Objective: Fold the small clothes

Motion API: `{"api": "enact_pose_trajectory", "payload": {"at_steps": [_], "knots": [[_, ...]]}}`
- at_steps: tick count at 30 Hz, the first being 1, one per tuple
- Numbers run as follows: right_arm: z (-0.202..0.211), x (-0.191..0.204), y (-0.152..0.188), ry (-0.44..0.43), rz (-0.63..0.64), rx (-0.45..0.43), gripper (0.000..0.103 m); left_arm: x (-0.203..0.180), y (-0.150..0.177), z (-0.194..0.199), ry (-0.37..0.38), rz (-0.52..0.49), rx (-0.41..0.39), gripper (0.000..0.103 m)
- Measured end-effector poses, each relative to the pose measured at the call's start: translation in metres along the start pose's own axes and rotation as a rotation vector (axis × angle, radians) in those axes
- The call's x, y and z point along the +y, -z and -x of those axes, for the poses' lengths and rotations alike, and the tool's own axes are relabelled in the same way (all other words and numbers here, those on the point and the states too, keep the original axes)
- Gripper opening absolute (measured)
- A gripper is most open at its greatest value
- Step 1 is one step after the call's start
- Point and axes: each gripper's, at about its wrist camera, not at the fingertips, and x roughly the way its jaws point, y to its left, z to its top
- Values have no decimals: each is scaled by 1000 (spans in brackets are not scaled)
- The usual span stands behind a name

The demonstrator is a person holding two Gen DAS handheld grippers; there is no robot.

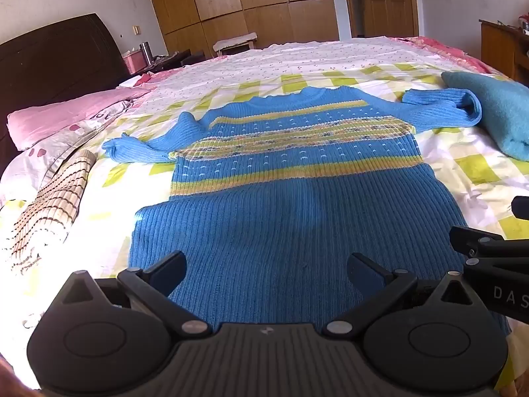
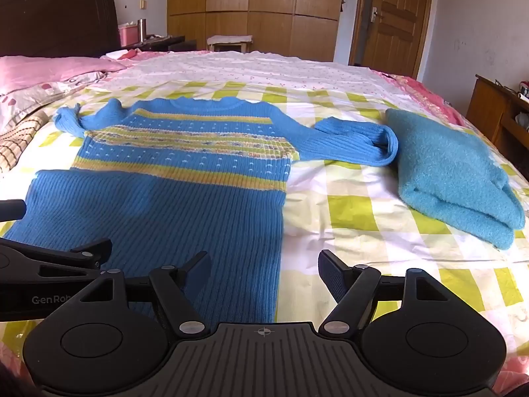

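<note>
The left gripper (image 1: 266, 273) stands wide open with nothing between its pads, hovering over the hem end of a blue knit sweater (image 1: 281, 205). The right gripper (image 2: 264, 274) is just beside it, also fully open and empty, poised over the sweater's right hem edge where the knit meets the checked bedsheet (image 2: 347, 211). The sweater lies flat and face up on the bed, collar away from the grippers, with yellow patterned bands across the chest. Its left sleeve (image 1: 139, 150) is bunched out to the side; its right sleeve (image 2: 357, 144) is doubled back on itself, touching or nearly touching a teal folded garment (image 2: 453, 178) on the right. The ribbed knit looks soft, limp and stretchy, fairly light, likely to sag and drag on the sheet when lifted. A pinch at a sleeve cuff or at the hem corners seems the sensible hold, taking both layers so the fold stays even
</note>
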Motion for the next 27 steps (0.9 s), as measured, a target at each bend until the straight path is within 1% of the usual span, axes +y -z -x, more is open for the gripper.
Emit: {"api": "enact_pose_trajectory", "payload": {"at_steps": [11,19,21,23,27], "knots": [[0,1,0,2,1,0,73,0,2,5,2,4,-4,103],[-1,0,0,2,1,0,73,0,0,0,3,2,8,103],[-1,0,0,2,0,1,73,-2,7,-4,2,3,10,103],[-2,-1,0,2,0,1,73,-3,6,-7,1,1,10,103],[-2,-1,1,2,0,2,73,-4,4,-5,1,1,12,103]]}}
